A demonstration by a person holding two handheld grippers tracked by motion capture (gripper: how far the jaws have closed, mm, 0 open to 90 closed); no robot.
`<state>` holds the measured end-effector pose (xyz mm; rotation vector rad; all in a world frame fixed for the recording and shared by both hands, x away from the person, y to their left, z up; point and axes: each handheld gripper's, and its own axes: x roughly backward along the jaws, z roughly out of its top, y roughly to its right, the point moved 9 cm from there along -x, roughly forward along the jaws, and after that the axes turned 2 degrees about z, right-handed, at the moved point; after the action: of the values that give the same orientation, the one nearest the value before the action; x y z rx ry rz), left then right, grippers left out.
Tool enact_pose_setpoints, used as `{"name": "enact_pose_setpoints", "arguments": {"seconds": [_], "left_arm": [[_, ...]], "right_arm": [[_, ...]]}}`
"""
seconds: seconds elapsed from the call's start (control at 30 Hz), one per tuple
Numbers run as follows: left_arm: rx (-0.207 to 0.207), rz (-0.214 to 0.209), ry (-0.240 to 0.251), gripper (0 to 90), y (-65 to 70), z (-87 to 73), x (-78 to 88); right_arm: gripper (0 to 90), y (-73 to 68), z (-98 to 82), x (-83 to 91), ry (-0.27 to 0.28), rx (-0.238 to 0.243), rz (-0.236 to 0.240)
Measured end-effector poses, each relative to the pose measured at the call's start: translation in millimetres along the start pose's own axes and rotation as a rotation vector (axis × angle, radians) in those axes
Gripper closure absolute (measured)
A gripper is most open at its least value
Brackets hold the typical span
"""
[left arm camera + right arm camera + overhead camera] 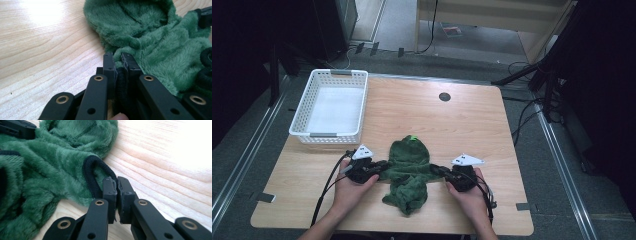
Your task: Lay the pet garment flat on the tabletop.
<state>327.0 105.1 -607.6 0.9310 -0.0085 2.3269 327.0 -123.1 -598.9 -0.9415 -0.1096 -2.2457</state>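
Garment [409, 172]: green plush fleece, black ribbed cuff [93, 173]. Table [412, 107]: pale matt wood grain. Basket [332, 106], 10 o'clock: white perforated plastic. Gripper jaws: matt black.

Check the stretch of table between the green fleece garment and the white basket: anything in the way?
Nothing visible. Bare wood lies between the green fleece garment and the white basket at the table's far left. Both the left gripper and right gripper already pinch its black-trimmed cuffs.

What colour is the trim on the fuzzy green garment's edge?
Black. The trim shows best in the right gripper view, running along the green garment.
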Motion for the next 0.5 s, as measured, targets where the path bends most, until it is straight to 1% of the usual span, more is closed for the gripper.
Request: {"name": "enact_pose_setpoints", "arguments": {"seconds": [0.03,0.07,0.1,0.13,0.17,0.23,0.27,0.3,0.33,0.37,0.43,0.47,0.5], "left_arm": [[0.005,-0.001,0.009,81.1,-0.2,0.9,0.4],[0.013,-0.020,0.017,78.0,0.3,1.9,1.2],[0.022,-0.050,0.021,73.2,1.2,2.7,2.3],[0.022,-0.050,0.021,68.2,1.2,2.7,2.3],[0.041,-0.075,0.039,62.0,1.1,5.2,5.3],[0.051,-0.071,0.058,55.4,-1.2,8.3,8.4],[0.060,-0.076,0.067,54.0,-1.4,10.1,10.0],[0.067,-0.083,0.080,53.7,-0.7,12.5,12.1],[0.061,-0.089,0.094,54.7,0.4,15.1,14.8],[0.056,-0.095,0.114,56.0,2.3,18.6,18.1],[0.042,-0.111,0.141,58.8,6.6,24.8,23.4],[0.037,-0.110,0.148,60.0,8.6,26.9,24.3],[0.037,-0.110,0.148,60.9,8.6,26.9,24.3]], "right_arm": [[86.2,-1.3,0.2,-1.4,0.001,0.001,-0.002],[85.3,-3.9,0.4,-2.7,0.000,0.007,0.007],[84.1,-6.8,1.2,-2.9,0.006,0.023,0.021],[80.9,-9.6,2.9,-2.0,0.022,0.038,0.028],[74.5,-11.4,5.4,-0.2,0.040,0.049,0.031],[62.7,-11.5,12.6,5.1,0.083,0.035,0.026],[58.6,-11.0,16.6,8.8,0.108,0.021,0.032],[55.6,-11.0,21.4,12.7,0.139,0.003,0.046],[51.8,-12.0,26.2,16.8,0.169,-0.012,0.064],[50.2,-14.2,31.2,20.6,0.197,-0.003,0.075],[51.1,-23.9,40.5,25.6,0.241,0.030,0.095],[54.0,-29.9,45.3,25.6,0.263,0.048,0.108],[55.7,-36.5,49.5,23.2,0.276,0.060,0.131]]}}
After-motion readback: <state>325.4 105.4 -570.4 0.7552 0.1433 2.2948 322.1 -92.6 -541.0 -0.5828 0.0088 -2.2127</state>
